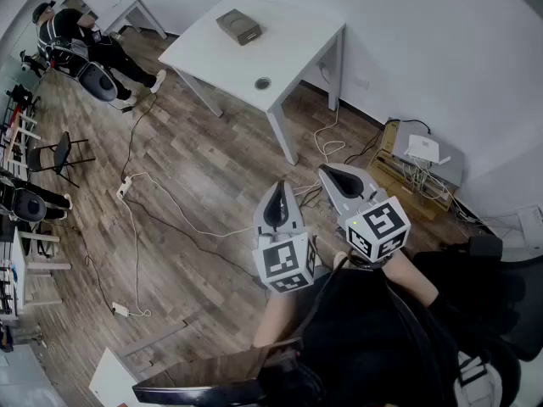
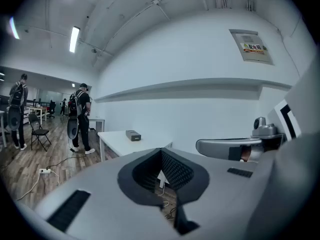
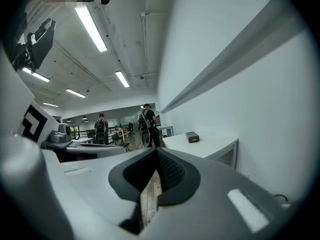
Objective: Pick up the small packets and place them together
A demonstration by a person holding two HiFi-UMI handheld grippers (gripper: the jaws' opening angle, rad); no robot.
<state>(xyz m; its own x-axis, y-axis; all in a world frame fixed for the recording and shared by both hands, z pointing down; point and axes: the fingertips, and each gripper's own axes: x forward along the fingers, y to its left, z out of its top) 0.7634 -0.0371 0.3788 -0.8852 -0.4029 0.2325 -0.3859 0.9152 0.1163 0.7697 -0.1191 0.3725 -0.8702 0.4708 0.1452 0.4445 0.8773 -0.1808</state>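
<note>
Left gripper (image 1: 279,185) and right gripper (image 1: 327,170) closed, empty; cables (image 1: 326,141) on the floor before the table (image 1: 288,49) could trip you walking up.

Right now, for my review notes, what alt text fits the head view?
Two empty claws, the left claw and right claw, both shut, are held side by side above a wood floor. They point toward a white table that bears a small box.
</note>
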